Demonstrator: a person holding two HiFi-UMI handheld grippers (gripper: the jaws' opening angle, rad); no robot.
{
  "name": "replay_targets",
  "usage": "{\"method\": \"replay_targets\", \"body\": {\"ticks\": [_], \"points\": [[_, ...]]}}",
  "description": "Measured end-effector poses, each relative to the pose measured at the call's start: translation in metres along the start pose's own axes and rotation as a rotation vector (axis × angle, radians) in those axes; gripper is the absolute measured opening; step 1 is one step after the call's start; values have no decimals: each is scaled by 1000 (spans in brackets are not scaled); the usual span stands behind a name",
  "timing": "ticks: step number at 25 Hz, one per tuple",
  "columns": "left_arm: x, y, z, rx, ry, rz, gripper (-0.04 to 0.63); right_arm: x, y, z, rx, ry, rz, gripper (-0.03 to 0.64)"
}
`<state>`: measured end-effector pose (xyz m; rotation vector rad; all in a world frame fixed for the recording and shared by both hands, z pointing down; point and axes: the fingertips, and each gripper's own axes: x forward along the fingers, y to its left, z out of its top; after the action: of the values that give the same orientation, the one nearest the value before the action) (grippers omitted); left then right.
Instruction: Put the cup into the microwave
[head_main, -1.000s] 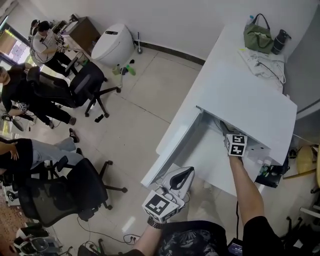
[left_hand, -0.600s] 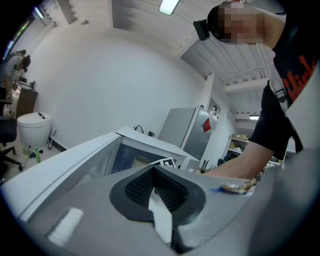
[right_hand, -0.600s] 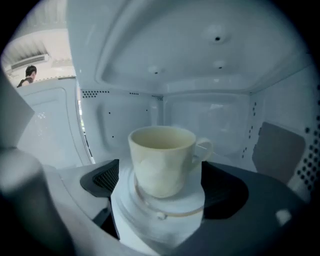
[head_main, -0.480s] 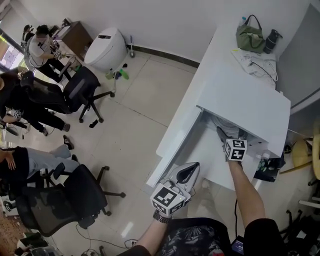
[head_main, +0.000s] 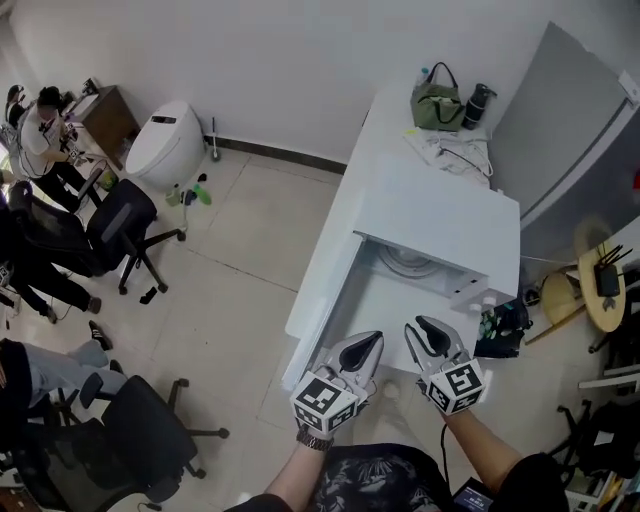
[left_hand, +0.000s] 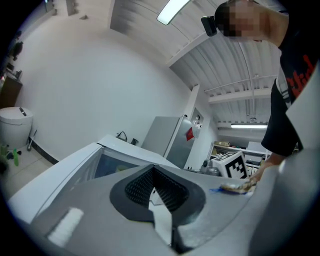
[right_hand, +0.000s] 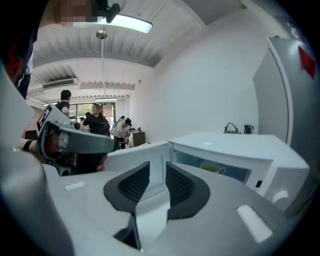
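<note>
A: Where's the cup?

B: Inside the white microwave (head_main: 440, 215), which sits centre right in the head view. The right gripper view shows it best: a yellowish cup (right_hand: 212, 168) in the cavity, right of centre.

A: And the door?

B: The microwave door (head_main: 322, 295) stands swung open, running from the cavity toward the lower left.

A: The grippers?

B: Both are low in the head view, side by side in front of the opening and clear of the microwave. The left gripper (head_main: 368, 343) has its jaws together at the tips, with nothing between them. The right gripper (head_main: 428, 328) shows a narrow gap (its jaws are closing). Only the door's edge appears far behind that gap, so it holds nothing.

A: Anything else around?

B: On the white counter (head_main: 385, 150) behind the microwave, upper centre, a green handbag (head_main: 437, 106) sits with a dark bottle (head_main: 479, 104) just beside it. A grey refrigerator (head_main: 565, 150) stands at the upper right. An office chair (head_main: 118, 220) and a seated person (head_main: 45, 115) are at the upper left.
</note>
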<state>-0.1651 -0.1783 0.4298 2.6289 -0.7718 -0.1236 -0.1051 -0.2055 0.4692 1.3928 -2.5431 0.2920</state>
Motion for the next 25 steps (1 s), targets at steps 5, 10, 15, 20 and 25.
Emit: {"method": "replay_targets", "body": {"ticks": [5, 10, 15, 20, 25], "points": [[-5, -25, 25, 6, -46, -37, 0, -35, 13, 57, -81, -101, -83, 37], [-14, -73, 49, 84, -62, -55, 0, -84, 31, 87, -75, -178, -103, 0], [-43, -138, 39, 158, -46, -97, 0, -150, 58, 72, -41, -230, -121, 0], [-63, -205, 0, 215, 1, -146, 0, -223, 76, 40, -8, -246, -120, 0], [-99, -265, -19, 253, -2, -247, 0, -269, 108, 23, 21, -250, -117, 0]]}}
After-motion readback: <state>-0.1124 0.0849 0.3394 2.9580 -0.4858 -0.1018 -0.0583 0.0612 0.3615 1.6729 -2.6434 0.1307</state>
